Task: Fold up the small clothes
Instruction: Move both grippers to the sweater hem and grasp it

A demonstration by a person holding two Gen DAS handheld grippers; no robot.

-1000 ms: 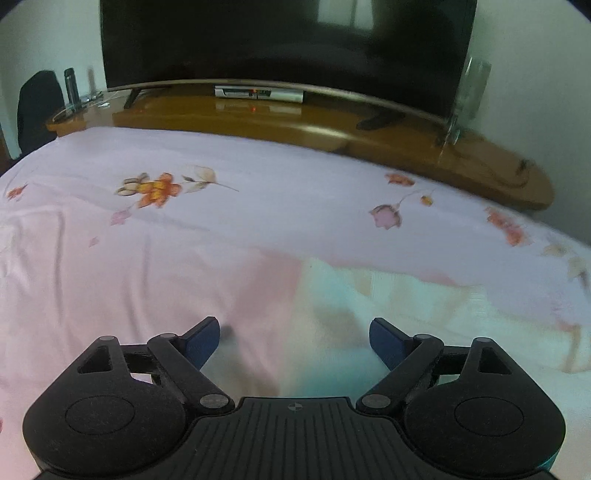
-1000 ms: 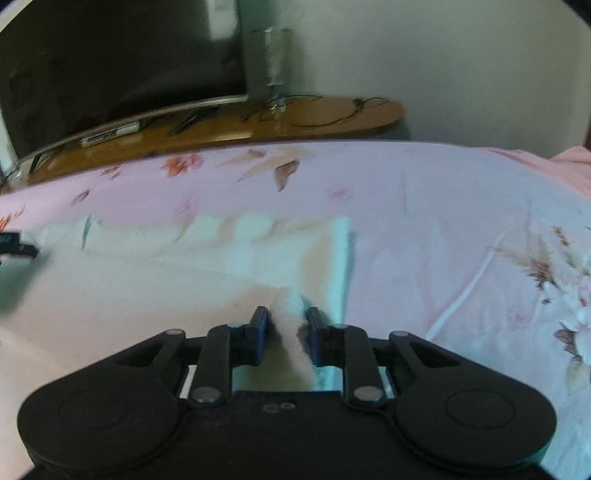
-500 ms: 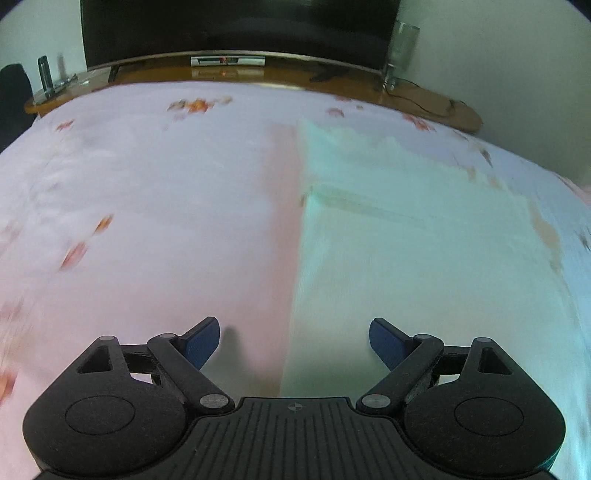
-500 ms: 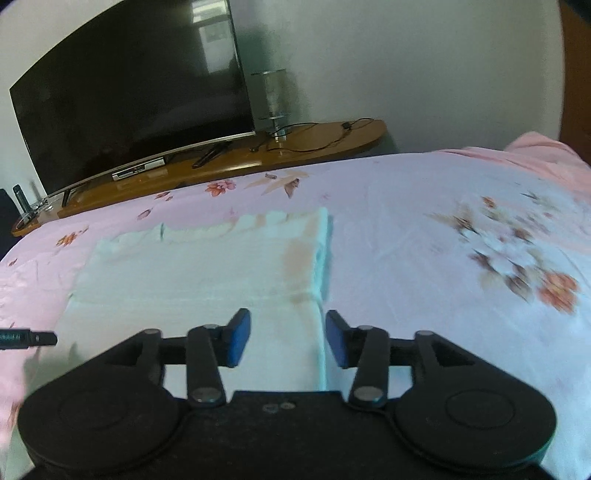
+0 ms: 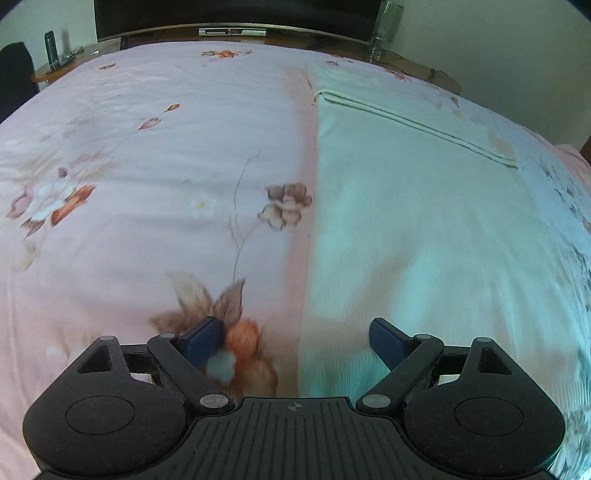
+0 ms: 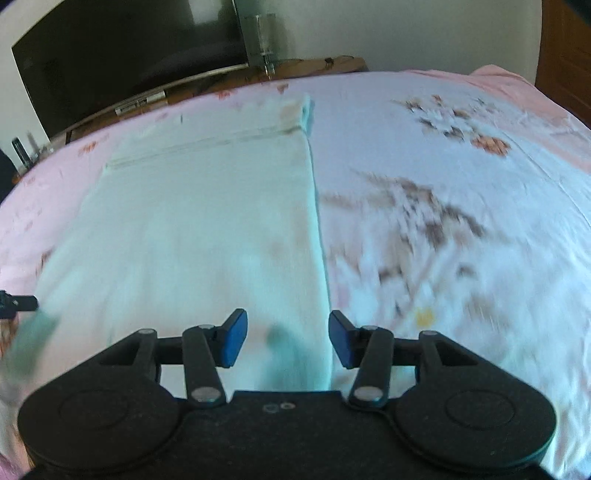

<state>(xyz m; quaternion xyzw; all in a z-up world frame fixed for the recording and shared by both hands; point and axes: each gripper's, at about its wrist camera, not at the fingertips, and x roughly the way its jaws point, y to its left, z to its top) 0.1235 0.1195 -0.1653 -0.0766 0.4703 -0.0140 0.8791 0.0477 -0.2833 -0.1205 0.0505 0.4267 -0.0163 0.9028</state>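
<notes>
One fold lies flat in the pale garment [image 6: 207,221] on the bed [image 6: 461,192]; further folds remain, with both the left hand-held gripper [image 5: 295,341] and the right hand-held gripper [image 6: 288,338] open and empty, the right's jaws just parted.

Inventory: bed and far shelf

One pale folded cloth [image 5: 413,229]; one floral bedsheet [image 5: 147,166]; one dark television [image 6: 122,55]; one wooden shelf [image 6: 317,64]; one clear glass [image 5: 386,27]; one set-top box [image 5: 232,31]; two grippers, left gripper [image 5: 295,341] and right gripper [image 6: 288,338].

Cloth [image 5: 424,229] pale mint, plain. Sheet [image 5: 129,155] pink with brown, orange and white flowers. Pads [image 6: 232,338] blue, gripper bodies black. TV [image 6: 110,55] black.
</notes>
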